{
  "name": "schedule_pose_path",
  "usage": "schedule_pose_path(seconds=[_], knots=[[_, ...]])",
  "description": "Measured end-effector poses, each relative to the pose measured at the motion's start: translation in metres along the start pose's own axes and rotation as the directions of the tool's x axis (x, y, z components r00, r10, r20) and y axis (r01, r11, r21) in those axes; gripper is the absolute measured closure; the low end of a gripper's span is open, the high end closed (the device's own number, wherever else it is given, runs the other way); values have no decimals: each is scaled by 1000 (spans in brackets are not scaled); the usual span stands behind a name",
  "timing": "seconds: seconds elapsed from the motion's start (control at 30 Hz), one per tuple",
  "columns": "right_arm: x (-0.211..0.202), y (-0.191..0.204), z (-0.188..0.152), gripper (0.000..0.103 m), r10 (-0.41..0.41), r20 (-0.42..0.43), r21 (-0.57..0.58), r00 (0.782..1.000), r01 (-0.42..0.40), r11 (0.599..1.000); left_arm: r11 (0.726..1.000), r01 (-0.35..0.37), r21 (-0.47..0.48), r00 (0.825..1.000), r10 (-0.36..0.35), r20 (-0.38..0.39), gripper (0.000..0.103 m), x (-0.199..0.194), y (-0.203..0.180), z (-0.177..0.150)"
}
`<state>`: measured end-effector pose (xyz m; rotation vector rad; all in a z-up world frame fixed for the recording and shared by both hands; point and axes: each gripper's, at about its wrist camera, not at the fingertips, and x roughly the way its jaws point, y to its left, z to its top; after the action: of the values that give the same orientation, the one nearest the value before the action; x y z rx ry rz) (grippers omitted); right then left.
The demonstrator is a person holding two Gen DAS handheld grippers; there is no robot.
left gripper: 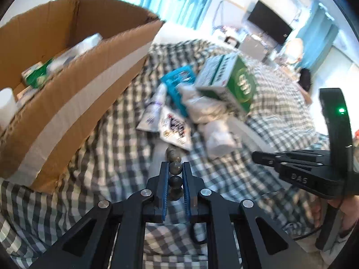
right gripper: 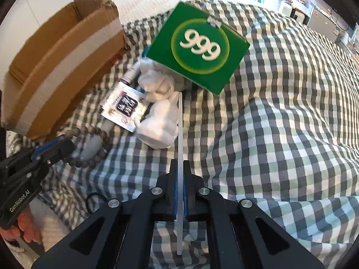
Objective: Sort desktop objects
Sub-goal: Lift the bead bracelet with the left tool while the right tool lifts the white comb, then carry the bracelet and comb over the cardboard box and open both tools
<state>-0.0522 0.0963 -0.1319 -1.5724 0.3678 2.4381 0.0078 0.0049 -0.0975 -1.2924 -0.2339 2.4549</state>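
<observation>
My left gripper (left gripper: 175, 168) is shut on a bracelet of dark round beads (left gripper: 175, 168), which also shows in the right wrist view (right gripper: 89, 145) resting on the checked cloth. My right gripper (right gripper: 179, 165) is shut on a thin clear flat strip (right gripper: 179, 123) that stands edge-on between the pads. A pile lies ahead: a green "999" box (right gripper: 197, 47), white plaster figures (right gripper: 160, 123), a printed packet (right gripper: 125, 107), a tube (left gripper: 154, 103) and a blue packet (left gripper: 177, 78). The right gripper (left gripper: 255, 155) also shows in the left wrist view.
An open cardboard box (left gripper: 74, 94) with white tape stands at the left and holds several small items. It also shows in the right wrist view (right gripper: 62, 67). The checked bedspread (right gripper: 280, 112) covers the whole surface, with folds at the right.
</observation>
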Motion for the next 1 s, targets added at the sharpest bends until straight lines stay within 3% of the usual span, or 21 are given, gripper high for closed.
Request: schedule_pose_path(seconds=[0.07,0.23,0.63,0.83,1.0], knots=[[6,-16,29,100,14,13,1,1000,-14,1000,1000,11,4,1000,-11,2,92,-1,-1,1],[-4,-21,38,100,48,32,2,998,-48,999,997,62,-47,998,-62,-1,92,-2,3,5],[-63,-11,38,100,117,103,-39,988,-114,993,995,88,-41,988,-82,130,92,-36,-4,23],[-72,-4,40,100,140,129,-42,982,-136,990,996,91,-25,976,-84,199,92,-58,-6,34],[-106,13,58,100,167,192,-87,967,-153,984,996,87,-18,962,-79,262,92,-82,-8,52]])
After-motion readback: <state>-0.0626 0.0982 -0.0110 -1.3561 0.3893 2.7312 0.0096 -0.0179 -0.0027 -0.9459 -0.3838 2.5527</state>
